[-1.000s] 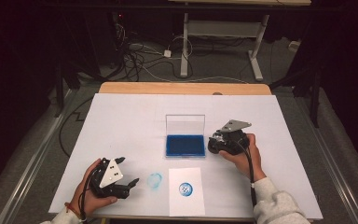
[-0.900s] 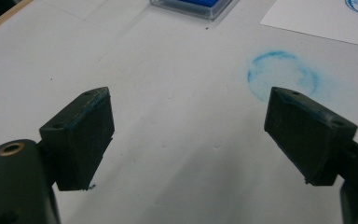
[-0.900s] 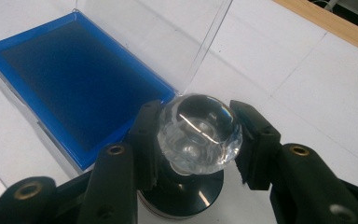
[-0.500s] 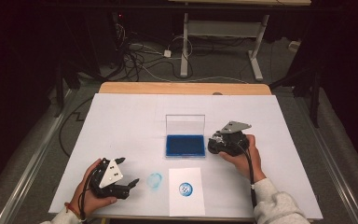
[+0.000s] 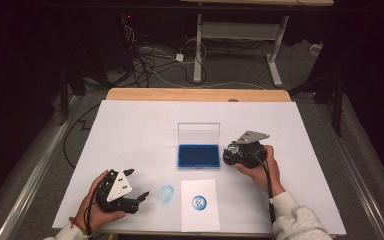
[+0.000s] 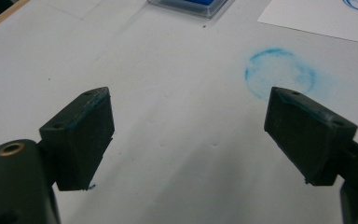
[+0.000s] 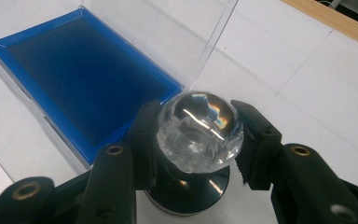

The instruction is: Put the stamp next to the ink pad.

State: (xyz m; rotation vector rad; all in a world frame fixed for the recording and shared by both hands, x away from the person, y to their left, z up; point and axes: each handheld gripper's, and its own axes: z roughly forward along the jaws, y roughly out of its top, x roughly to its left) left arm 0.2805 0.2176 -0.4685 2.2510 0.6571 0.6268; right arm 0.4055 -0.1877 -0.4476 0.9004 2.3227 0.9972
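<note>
My right gripper (image 7: 193,135) clamps a round stamp with a clear faceted knob (image 7: 199,126), lower centre of frame, beside the open blue ink pad (image 7: 81,74); my left gripper (image 6: 189,126) gapes empty. White table sheet (image 5: 140,130), dark cabled floor beyond.

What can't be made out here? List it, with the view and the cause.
- Stamp face: right gripper view, it points down at the table; the right gripper grips it.
- Printed mark on the paper: high view, too small; left gripper view, cut by the top edge.
- Ink pad: left gripper view, mostly cut off at the top.
</note>
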